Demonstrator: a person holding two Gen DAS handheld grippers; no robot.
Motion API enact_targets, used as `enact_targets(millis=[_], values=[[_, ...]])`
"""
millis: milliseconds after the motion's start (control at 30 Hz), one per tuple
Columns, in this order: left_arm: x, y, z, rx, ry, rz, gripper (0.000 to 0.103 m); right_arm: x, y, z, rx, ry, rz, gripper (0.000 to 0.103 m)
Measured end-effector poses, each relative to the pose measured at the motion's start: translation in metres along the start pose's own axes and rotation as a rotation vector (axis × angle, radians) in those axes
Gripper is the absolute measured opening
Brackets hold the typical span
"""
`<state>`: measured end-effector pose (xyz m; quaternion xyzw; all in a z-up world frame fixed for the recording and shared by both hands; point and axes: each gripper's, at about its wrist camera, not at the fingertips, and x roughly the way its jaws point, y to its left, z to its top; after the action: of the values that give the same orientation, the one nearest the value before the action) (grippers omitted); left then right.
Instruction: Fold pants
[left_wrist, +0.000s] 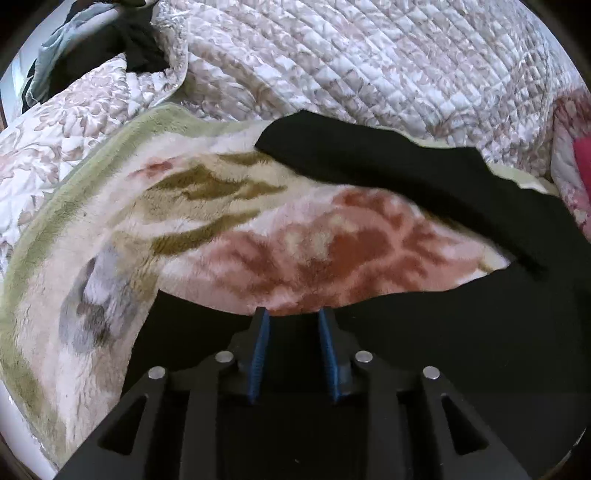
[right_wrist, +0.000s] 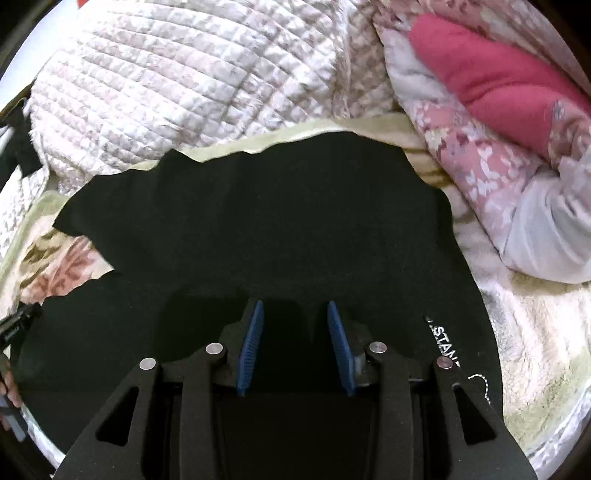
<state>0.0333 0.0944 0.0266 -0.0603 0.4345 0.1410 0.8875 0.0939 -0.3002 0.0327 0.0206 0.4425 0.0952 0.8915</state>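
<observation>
The black pants (right_wrist: 266, 229) lie spread on a floral fleece blanket (left_wrist: 258, 229) on a bed, with a quilted white cover (left_wrist: 369, 62) bunched behind them and a pink floral quilt (right_wrist: 491, 173) off to the right. Both grippers point steeply down over the near part of the garment. In the right wrist view the right gripper (right_wrist: 295, 310) stands over the broad black body of the pants, its blue pads (right_wrist: 251, 339) parted with only dark cloth visible below the gap — nothing appears pinched between them, though black on black makes contact hard to judge. White lettering (right_wrist: 441, 341) on the fabric sits just right of that gripper. In the left wrist view the left gripper (left_wrist: 293, 314) also has its pads parted, hanging right at the near edge of the black fabric where it meets the blanket; whether the tips touch the cloth cannot be told. From there one leg (left_wrist: 406, 177) runs away and up to the left in a long strip, its end lying free on the blanket, while the rest of the garment extends rightward toward the other gripper. So the long axis of that leg runs diagonally away from the left gripper, and the left hand looks the nearer one to it — the bulk of the pants belongs to the right.
</observation>
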Motion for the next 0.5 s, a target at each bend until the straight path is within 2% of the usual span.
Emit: enact_targets(millis=[167,367,500], values=[[-0.032,-0.018,-0.01,0.038,-0.065,-0.053,0.03,-0.011,0.024,-0.012,-0.042,-0.016,0.071,0.049],[-0.055,-0.045,-0.031,0.101,-0.076,-0.135,0.031,-0.025,0.066,-0.031,-0.144,-0.025,0.121,0.049],[-0.052,-0.06,-0.046,0.159,-0.049,-0.154,0.033,-0.024,0.086,-0.046,-0.206,-0.001,0.145,0.049]])
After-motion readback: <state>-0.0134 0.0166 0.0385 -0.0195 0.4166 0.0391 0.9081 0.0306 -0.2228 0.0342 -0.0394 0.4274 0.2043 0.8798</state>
